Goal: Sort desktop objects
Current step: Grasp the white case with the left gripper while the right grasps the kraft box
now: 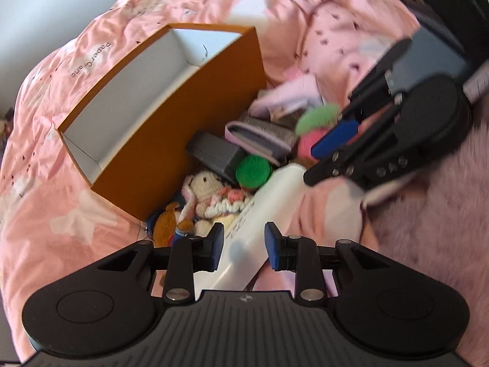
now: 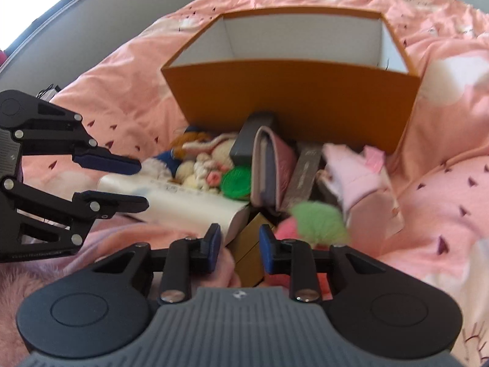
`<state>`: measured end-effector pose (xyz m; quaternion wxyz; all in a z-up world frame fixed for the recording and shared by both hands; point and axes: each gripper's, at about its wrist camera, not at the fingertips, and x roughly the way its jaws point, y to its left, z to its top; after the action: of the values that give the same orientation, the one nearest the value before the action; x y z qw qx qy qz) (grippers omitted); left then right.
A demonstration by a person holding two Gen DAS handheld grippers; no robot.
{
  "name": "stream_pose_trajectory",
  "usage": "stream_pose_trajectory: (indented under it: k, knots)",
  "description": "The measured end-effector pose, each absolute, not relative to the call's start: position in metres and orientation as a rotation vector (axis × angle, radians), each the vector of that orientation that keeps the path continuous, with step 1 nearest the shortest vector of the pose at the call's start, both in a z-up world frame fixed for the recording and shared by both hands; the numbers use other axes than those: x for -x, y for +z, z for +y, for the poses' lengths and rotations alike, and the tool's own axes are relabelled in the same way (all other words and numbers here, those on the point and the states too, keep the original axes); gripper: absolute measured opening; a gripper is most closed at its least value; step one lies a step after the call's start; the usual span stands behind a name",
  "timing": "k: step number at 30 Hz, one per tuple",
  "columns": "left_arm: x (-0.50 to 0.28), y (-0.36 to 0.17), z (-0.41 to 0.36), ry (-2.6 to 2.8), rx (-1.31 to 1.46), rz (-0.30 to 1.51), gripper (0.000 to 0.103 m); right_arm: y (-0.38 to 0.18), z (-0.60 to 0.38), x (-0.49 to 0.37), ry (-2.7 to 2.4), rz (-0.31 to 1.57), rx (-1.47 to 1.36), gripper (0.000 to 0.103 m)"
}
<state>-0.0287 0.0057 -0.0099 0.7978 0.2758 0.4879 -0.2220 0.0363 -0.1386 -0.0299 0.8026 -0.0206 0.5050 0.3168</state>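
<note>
White bottle (image 1: 269,205) lies on bed beside orange box (image 1: 171,116); my left gripper (image 1: 244,244) half-open, straddles bottle, pads apparently not touching. My right gripper (image 2: 240,244) half-open over gold box (image 2: 249,250). Step: pickup. Next: close, lift, drop in orange box.

Orange box (image 2: 293,98) open-topped and bare inside, free to enter from above, its near wall blocking my way beyond the heap of toys (image 2: 201,165), white bottle (image 1: 259,214) lying between my left fingers (image 1: 217,241), pink bedding (image 2: 443,183) clear to the right.
</note>
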Motion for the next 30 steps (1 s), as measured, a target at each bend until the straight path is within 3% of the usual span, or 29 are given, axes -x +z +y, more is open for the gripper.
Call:
stream_pose_trajectory:
  k: [3, 8, 14, 19, 23, 30]
  knots:
    - [0.038, -0.019, 0.004, -0.506, -0.684, 1.059, 0.048, -0.032, -0.138, -0.034, 0.681, 1.098, 0.059, 0.031]
    - [0.049, -0.029, -0.006, -0.524, -0.839, 1.002, 0.061, -0.041, -0.14, -0.029, 0.725, 1.177, 0.043, 0.031]
    - [0.043, -0.044, -0.017, -0.551, -0.924, 1.006, 0.067, -0.052, -0.147, -0.027, 0.758, 1.257, -0.012, 0.03]
    - [0.038, -0.057, -0.023, -0.535, -0.966, 1.011, 0.066, -0.054, -0.15, -0.032, 0.714, 1.271, -0.077, 0.031]
    - [0.035, -0.064, -0.023, -0.52, -0.919, 1.045, 0.05, -0.058, -0.162, -0.042, 0.662, 1.301, -0.191, 0.033]
    - [0.028, -0.051, -0.012, -0.462, -0.807, 1.039, 0.044, -0.06, -0.172, -0.056, 0.557, 1.342, -0.307, 0.043]
